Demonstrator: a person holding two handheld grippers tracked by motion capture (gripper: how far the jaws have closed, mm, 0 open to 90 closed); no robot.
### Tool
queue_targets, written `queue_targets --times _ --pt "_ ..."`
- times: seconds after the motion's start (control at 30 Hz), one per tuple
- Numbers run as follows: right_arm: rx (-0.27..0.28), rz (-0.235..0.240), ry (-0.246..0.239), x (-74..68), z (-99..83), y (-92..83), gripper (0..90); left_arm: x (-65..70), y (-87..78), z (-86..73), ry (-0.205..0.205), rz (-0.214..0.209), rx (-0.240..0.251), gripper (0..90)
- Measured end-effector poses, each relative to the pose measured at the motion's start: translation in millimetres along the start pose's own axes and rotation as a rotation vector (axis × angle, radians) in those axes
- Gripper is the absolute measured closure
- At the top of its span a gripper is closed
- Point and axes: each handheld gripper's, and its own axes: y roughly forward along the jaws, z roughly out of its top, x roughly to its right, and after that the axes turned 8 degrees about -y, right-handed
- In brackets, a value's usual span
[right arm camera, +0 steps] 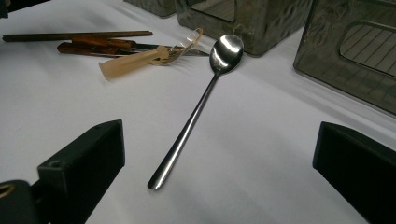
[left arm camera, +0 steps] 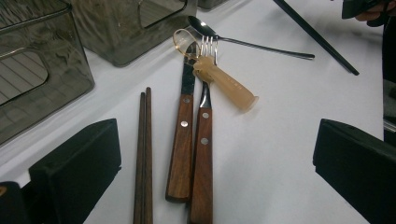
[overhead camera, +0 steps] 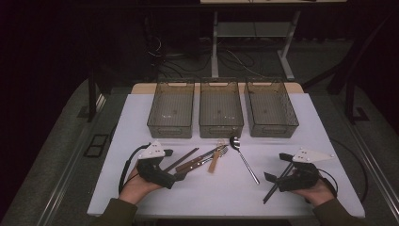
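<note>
Since sorting awaits, my left gripper [overhead camera: 165, 165] and right gripper [overhead camera: 277, 170] rest wide open, empty, flanking the cutlery [overhead camera: 203, 159] below the bins [overhead camera: 221, 109].

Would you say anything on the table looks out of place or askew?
Mostly a jumble: the plastic spoon lies crosswise over the tips of the wooden-handled knife and fork, while the bins behind hold no cutlery. The black chopsticks lie under the right gripper. Nothing looks spilled or damaged.
</note>
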Motion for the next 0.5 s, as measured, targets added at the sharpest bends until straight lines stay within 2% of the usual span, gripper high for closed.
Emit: queue_targets --times 0.5 --pt "-0.001 -0.003 0.007 0.7 -0.1 0.1 2.4 -0.3 -1.6 -0.2 -0.004 0.007 -0.001 2.2"
